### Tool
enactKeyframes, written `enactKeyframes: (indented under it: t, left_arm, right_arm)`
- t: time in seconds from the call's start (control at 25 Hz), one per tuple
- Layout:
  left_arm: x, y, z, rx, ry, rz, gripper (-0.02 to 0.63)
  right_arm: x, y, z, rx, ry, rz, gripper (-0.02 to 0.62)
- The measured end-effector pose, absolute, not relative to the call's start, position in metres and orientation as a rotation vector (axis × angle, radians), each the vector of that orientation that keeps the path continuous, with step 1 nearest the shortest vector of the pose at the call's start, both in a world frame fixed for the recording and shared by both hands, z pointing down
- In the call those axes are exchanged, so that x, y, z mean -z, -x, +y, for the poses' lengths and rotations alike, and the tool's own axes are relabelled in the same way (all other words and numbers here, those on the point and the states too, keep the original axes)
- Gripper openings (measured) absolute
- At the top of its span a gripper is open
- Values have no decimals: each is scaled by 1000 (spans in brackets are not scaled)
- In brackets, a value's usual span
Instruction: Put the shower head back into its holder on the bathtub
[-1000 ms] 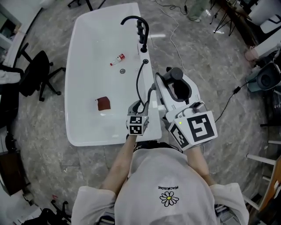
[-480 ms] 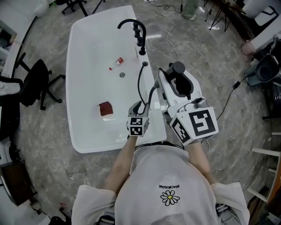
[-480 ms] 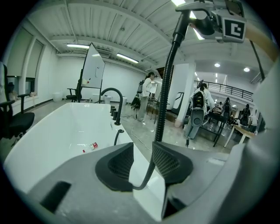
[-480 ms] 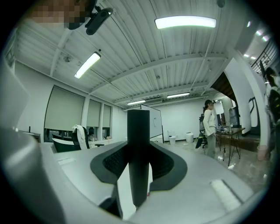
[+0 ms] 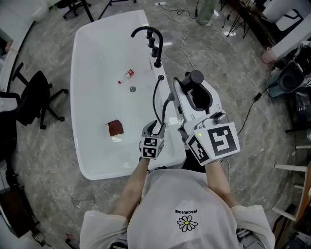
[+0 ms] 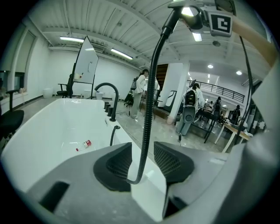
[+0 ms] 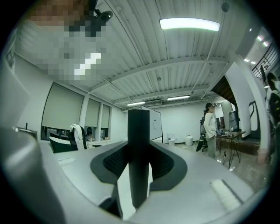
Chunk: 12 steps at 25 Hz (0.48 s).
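A white bathtub (image 5: 85, 112) has a black faucet (image 5: 146, 33) and black posts (image 5: 156, 51) on its right rim. My right gripper (image 5: 190, 86) is beside that rim, shut on the black shower head's handle (image 5: 196, 77); the right gripper view shows the handle (image 7: 139, 144) upright between the pads. The black hose (image 5: 154, 97) runs from the rim down to my left gripper (image 5: 156, 124). In the left gripper view the hose (image 6: 151, 96) passes loosely between the opening jaws of that gripper (image 6: 142, 153) and climbs to the shower head (image 6: 189, 12).
Inside the tub lie a small red-capped bottle (image 5: 127, 75), the drain (image 5: 132, 89) and a dark red cloth (image 5: 115, 128). An office chair (image 5: 34, 97) stands left of the tub. Cables cross the floor (image 5: 243, 121) at right. People stand far off (image 6: 141, 87).
My right gripper has carried the shower head a little toward the faucet end. My left gripper has slid slightly inward over the tub's rim near its front corner.
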<state>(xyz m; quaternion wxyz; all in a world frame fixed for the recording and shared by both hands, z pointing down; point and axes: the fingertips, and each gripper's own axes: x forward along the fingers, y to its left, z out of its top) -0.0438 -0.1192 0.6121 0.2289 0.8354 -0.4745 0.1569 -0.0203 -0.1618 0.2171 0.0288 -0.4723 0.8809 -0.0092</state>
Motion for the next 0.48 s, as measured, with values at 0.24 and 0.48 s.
enactKeyframes:
  t: [0.24,0.48]
  left_arm:
    - [-661,40,-154,-537,-2181,-1343,160]
    - [-718,39,-164,-666,-1976,-1377,111]
  right_arm:
    - [-197,8,-180,128,1259,2721,137]
    - [-170,-22,-210,76,1210,2720,137]
